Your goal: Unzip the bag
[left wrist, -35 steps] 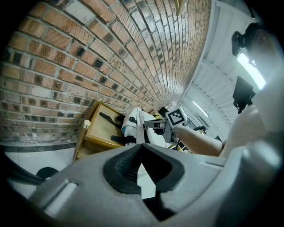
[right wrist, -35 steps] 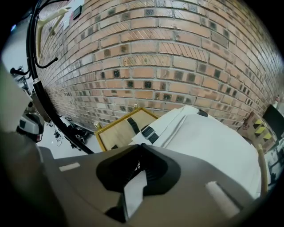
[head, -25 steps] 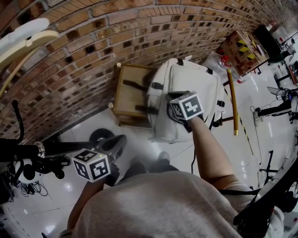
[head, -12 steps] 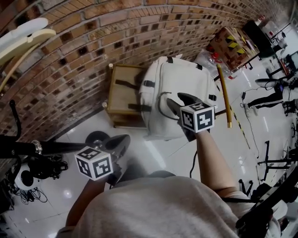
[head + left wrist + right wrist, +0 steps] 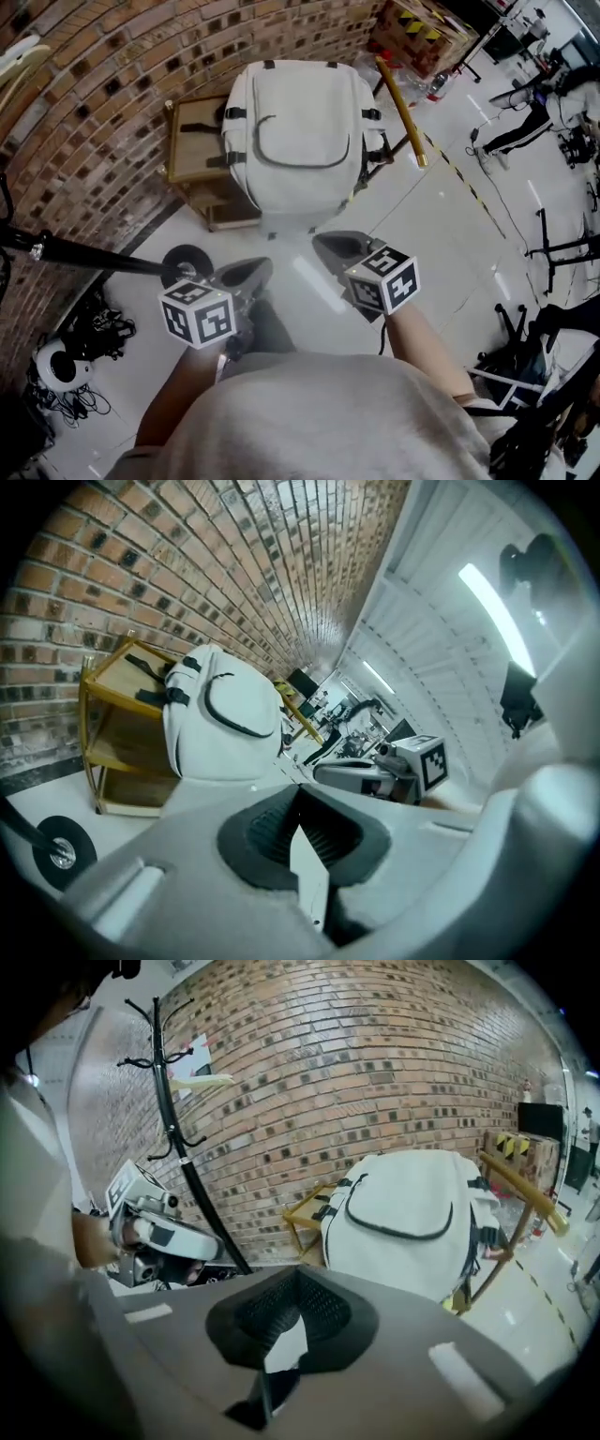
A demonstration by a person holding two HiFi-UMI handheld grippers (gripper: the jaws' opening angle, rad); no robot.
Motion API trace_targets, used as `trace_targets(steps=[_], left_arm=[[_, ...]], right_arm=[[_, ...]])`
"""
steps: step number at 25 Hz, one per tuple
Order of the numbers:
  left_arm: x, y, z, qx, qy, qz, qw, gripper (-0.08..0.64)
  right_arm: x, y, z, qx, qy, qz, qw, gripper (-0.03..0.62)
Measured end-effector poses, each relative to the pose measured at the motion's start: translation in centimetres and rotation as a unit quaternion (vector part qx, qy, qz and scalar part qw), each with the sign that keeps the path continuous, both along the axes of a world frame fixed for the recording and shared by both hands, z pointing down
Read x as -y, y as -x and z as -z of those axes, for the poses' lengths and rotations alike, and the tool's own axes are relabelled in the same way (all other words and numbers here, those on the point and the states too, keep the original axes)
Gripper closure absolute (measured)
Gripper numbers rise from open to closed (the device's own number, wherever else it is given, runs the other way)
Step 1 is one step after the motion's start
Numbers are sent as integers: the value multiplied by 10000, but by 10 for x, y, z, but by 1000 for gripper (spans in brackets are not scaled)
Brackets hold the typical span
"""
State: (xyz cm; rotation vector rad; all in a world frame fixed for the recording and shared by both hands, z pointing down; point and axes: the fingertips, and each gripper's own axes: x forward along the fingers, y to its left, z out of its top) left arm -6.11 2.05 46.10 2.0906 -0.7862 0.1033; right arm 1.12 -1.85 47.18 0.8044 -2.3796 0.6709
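Observation:
The white backpack [image 5: 300, 141] stands upright on a wooden cart [image 5: 192, 159] against the brick wall. A dark curved zip line rings its front pocket, and nothing touches it. My right gripper [image 5: 330, 247] is over the floor well short of the bag, jaws shut and empty. My left gripper [image 5: 251, 274] hangs beside it, also shut with nothing held. The backpack [image 5: 225, 728] lies beyond the closed pads of the left gripper [image 5: 298, 794] in the left gripper view. The backpack [image 5: 412, 1222] also shows ahead of the right gripper [image 5: 295, 1279] in the right gripper view.
A yellow pole [image 5: 401, 111] leans at the bag's right side. A black coat-stand pole [image 5: 94, 258] and a small wheel [image 5: 186, 262] sit at the left. Cardboard boxes [image 5: 417, 28] stand at the back right, cables [image 5: 80, 361] lie on the glossy floor at the lower left.
My right gripper has drawn back from the backpack's front pocket toward my body. The whole front of the bag now shows. The left gripper has stayed near my body.

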Motion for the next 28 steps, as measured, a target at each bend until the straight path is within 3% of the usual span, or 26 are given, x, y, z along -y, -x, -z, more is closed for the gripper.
trace_targets(steps=[6,11,15,18,22,28], left_arm=[[-120,-76,-11,370,78,-263,9989,558],[-178,-93,-8,635,92,-337,9974,558],[-199,-104,-7,568,232,-401,9973,558],[-219,-113,1,584,120,-635,9962,558],[-252,-94,4,729,-85,-743,9945,558],[-328,-22,3,562,-14,-612,9965,558]], right_arm=[[-136,-56,-1,509,312,97,9982,591],[-199,-78,-4,774,540,-6,9955,591],[-234,-85,-6,909,620,-116,9939,591],[-258,-81,-8,852,551,-112,9948,591],[-293,-58,-9,931,501,-166,9943,591],[-370,4,-2,1009,474,-281,9934,591]])
